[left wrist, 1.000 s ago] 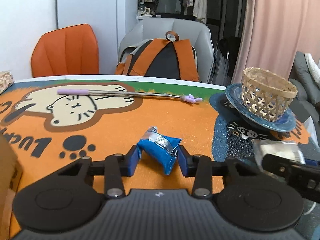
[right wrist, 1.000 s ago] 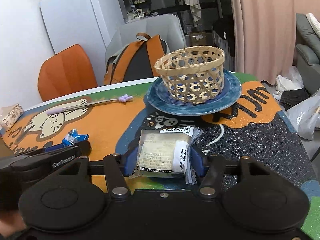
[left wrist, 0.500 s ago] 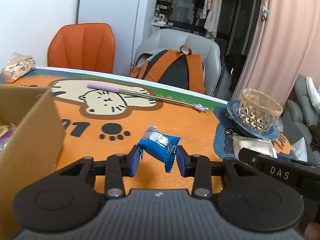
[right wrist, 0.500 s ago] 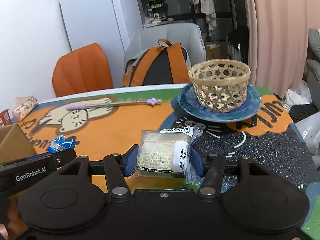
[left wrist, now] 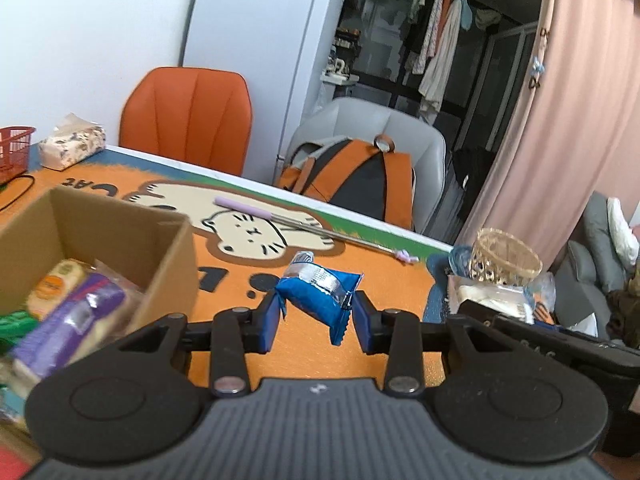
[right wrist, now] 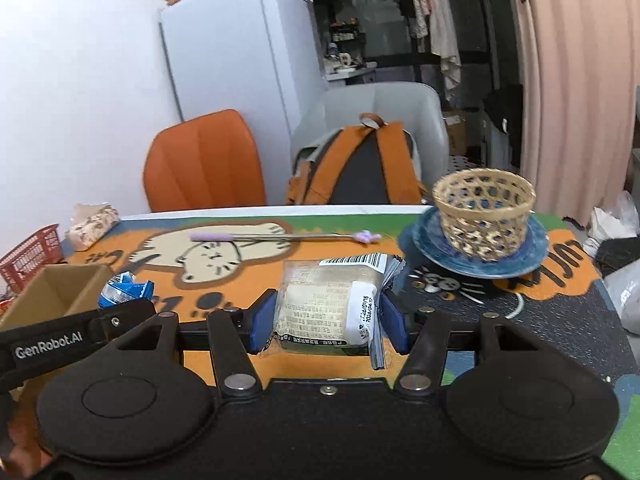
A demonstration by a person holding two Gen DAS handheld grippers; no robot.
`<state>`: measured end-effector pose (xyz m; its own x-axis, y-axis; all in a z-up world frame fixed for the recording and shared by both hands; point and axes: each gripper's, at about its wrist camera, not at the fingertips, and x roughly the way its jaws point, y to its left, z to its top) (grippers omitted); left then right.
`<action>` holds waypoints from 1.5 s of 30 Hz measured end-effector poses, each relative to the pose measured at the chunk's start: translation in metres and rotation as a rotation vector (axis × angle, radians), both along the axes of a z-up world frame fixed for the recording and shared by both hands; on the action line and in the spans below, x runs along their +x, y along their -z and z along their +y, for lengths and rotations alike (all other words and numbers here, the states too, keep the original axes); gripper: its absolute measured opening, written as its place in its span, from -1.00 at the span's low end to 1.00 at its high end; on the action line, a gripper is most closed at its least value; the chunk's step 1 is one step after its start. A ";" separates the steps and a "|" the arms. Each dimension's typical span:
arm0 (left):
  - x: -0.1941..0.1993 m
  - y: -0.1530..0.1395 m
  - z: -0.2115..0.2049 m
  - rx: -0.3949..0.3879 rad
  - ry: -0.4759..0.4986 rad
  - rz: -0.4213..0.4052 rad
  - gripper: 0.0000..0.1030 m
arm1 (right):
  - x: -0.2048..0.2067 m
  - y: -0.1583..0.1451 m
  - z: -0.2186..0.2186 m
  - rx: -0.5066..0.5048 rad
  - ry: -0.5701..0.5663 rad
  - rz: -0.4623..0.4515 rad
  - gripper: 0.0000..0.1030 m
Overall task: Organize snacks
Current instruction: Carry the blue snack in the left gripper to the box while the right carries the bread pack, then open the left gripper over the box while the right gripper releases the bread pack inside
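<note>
Both our grippers have lifted and swung toward the cardboard box (left wrist: 120, 236) since a second ago, so the box, out of sight then, now fills the left side of the left wrist view, and the bamboo basket (right wrist: 484, 214) on its blue plate (right wrist: 532, 252) has dropped back to the right. Our left gripper (left wrist: 316, 312) is clamped on a blue snack packet (left wrist: 320, 292), held above the orange cat mat (left wrist: 392, 288) just beside the box's near corner. Our right gripper (right wrist: 326, 320) grips a clear-wrapped pastry pack (right wrist: 320, 308) with a barcode label, also held over the mat, between the box and the blue plate. Inside the box we see a purple-wrapped snack (left wrist: 68, 320) and a pale round-labelled one (left wrist: 56, 286), both blurred. Beyond the box a purple-handled telescopic stick (right wrist: 280, 236) lies across the mat's cat drawing, and farther left of the box sit a tissue pack (left wrist: 72, 146) and a red plastic basket (left wrist: 14, 152)
</note>
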<state>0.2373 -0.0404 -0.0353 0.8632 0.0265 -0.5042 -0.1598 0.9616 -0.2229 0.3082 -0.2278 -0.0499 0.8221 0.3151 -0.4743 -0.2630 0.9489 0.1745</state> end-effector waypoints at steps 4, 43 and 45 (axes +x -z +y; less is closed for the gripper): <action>-0.010 -0.014 0.014 -0.003 -0.018 -0.026 -0.27 | -0.007 -0.008 0.016 0.005 -0.032 -0.017 0.07; -0.020 -0.021 0.169 -0.144 -0.205 -0.049 0.31 | -0.026 -0.039 0.159 -0.004 -0.261 -0.066 0.08; -0.025 -0.022 0.171 -0.140 -0.215 -0.049 0.31 | -0.027 -0.039 0.163 -0.006 -0.269 -0.066 0.08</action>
